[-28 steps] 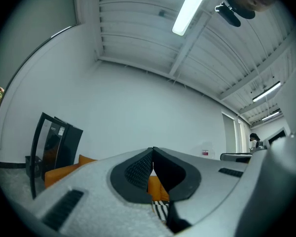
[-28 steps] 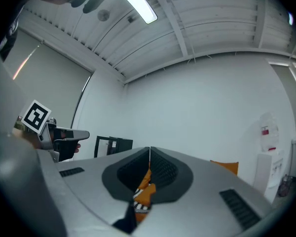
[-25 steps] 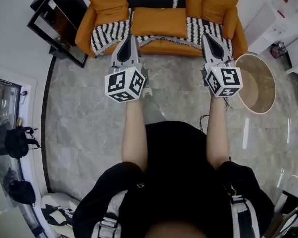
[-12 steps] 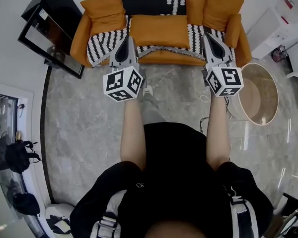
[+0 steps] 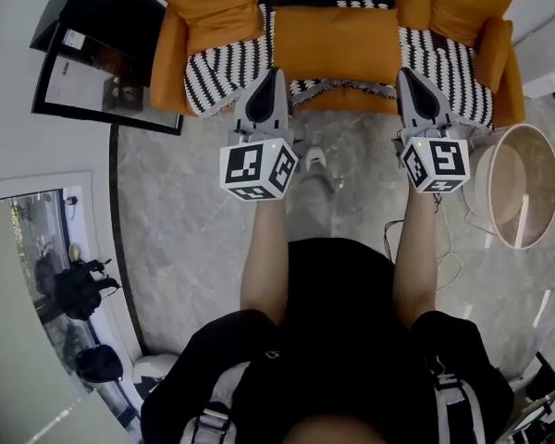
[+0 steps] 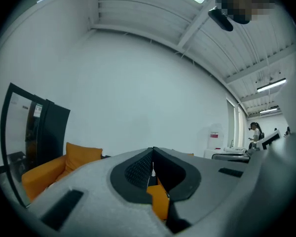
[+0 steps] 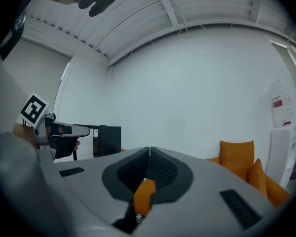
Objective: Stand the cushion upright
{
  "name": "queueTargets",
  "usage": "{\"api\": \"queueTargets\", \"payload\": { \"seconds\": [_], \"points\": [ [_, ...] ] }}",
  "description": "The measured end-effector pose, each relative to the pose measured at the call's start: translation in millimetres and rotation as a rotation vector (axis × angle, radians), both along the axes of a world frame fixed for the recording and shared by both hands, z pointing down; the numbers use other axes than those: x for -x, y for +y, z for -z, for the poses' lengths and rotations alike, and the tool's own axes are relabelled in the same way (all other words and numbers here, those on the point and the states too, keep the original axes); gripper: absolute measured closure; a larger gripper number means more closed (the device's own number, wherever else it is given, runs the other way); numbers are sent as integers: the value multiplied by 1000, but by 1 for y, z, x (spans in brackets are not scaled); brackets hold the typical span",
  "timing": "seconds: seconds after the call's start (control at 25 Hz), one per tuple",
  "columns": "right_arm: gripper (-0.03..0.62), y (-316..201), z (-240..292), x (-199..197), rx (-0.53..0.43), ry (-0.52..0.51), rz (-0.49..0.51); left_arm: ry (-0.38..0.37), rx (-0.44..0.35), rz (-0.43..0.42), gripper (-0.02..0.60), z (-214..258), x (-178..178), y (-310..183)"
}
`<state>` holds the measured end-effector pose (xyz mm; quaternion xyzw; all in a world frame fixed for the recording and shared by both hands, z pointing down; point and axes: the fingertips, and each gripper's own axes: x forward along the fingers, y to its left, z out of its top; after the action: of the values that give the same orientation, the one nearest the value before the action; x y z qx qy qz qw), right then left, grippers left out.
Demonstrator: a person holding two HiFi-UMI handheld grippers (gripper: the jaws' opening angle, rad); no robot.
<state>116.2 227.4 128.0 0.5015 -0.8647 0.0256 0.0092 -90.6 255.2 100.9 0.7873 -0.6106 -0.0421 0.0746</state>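
A flat orange cushion (image 5: pixel 338 44) lies on the seat of the orange sofa (image 5: pixel 166 63), over a black-and-white striped throw (image 5: pixel 227 67). More orange cushions lean upright at the sofa's left end (image 5: pixel 208 3) (image 6: pixel 81 154) and right end (image 5: pixel 472 3) (image 7: pixel 237 154). My left gripper (image 5: pixel 276 72) (image 6: pixel 152 149) is shut and empty, its tip over the seat's front edge just left of the flat cushion. My right gripper (image 5: pixel 408 72) (image 7: pixel 149 148) is shut and empty, just right of that cushion. Both point level at the sofa.
A round wooden side table (image 5: pixel 513 188) stands right of the right gripper. A black cabinet (image 5: pixel 102 54) stands at the sofa's left. Bags (image 5: pixel 74 289) lie by the left wall. A cable (image 5: pixel 444 257) trails on the marble floor.
The person has walked toward the sofa, so both grippers moved forward and a little lower, from the floor in front of it to its seat edge. Both stayed shut.
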Motion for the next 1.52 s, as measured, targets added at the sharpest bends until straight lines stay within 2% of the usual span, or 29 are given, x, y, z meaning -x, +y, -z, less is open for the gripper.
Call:
{"api": "queueTargets", "payload": {
  "seconds": [0.2,0.36,0.56,0.72,0.92,1.04,1.2,1.36,1.52],
  "points": [
    [583,-69,-31,33,57,24,-9,11,92,-5,574,-42,35,-77],
    [583,-114,-40,51,89,38,-32,36,120,3,574,-56,66,-128],
    [583,-143,-46,67,127,68,-51,62,172,3,574,-74,96,-163],
    [583,-159,-61,68,169,77,-61,36,225,-6,574,-90,102,-183],
    [583,-171,-119,66,266,68,-57,-14,340,3,574,-146,103,-191],
    [583,-169,-161,59,352,78,-27,-9,412,-4,574,-183,88,-188],
    [583,-173,-202,50,407,107,17,13,490,-4,572,-233,72,-183],
    [583,-168,-247,31,463,132,26,-2,582,28,572,-288,79,-164],
    [583,-167,-292,2,516,148,17,-34,634,30,572,-334,75,-160]
  ]
}}
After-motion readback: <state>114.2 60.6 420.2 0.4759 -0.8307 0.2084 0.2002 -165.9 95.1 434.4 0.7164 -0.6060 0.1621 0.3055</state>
